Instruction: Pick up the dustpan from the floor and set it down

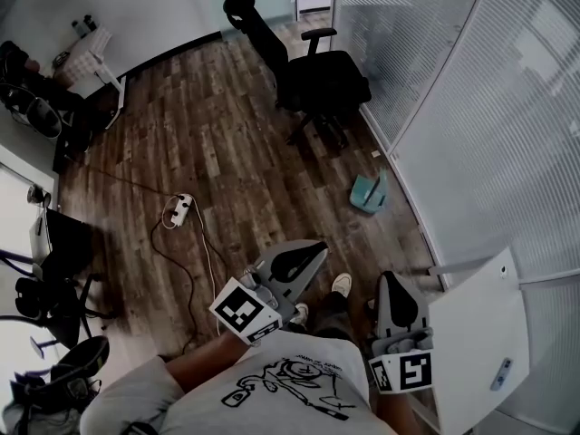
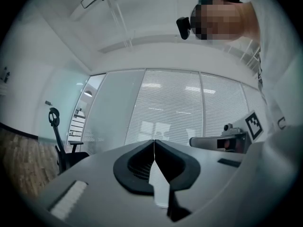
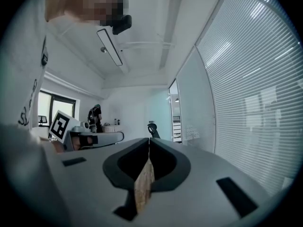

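Observation:
The teal dustpan [image 1: 370,193] lies on the wooden floor close to the glass wall, in the head view only. Both grippers are held near my body, well short of it and apart from it. My left gripper [image 1: 319,246] points up and to the right in the head view; its jaws meet tip to tip with nothing between them [image 2: 154,141]. The right gripper [image 1: 389,279] is beside it, near a white table, and its jaws are also closed and empty [image 3: 149,140]. Neither gripper view shows the dustpan.
A black office chair [image 1: 317,80] stands beyond the dustpan. A white power strip [image 1: 179,208] with a trailing cable lies on the floor at left. A white table [image 1: 480,333] is at my right, and a glass wall with blinds [image 1: 471,107] runs along the right.

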A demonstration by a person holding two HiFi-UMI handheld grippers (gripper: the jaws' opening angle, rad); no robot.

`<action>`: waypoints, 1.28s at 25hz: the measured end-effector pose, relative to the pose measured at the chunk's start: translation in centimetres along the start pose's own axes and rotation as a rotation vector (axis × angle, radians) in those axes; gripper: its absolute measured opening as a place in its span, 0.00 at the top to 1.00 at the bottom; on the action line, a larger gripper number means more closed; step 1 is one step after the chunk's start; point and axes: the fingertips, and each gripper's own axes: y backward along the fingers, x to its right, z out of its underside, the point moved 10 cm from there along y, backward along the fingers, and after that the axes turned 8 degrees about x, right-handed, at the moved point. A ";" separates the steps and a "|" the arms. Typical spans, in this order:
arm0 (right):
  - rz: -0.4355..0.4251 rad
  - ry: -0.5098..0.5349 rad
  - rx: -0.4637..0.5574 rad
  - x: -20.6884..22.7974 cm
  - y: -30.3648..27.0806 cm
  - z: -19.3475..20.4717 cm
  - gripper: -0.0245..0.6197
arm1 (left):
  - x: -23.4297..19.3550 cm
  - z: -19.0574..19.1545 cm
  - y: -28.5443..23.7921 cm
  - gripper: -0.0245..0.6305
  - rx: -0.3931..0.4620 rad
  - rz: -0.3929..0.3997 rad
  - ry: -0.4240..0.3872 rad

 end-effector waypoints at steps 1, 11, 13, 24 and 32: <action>0.000 -0.002 0.001 0.5 -0.3 0.1 0.95 | -0.2 0.1 -0.4 0.96 0.001 -0.004 -0.001; -0.005 -0.002 0.008 8.2 -4.3 0.1 0.95 | -2.3 0.8 -8.7 0.96 0.003 -0.003 -0.021; -0.005 0.001 0.010 10.4 -5.1 -0.1 0.95 | -2.5 1.0 -10.8 0.96 0.004 -0.006 -0.022; 0.032 -0.006 0.014 21.6 -6.3 -0.2 0.95 | -1.7 3.1 -21.9 0.96 -0.013 0.015 -0.020; 0.035 -0.011 0.013 27.5 -6.9 0.0 0.95 | -1.2 4.2 -27.4 0.96 -0.019 0.002 -0.024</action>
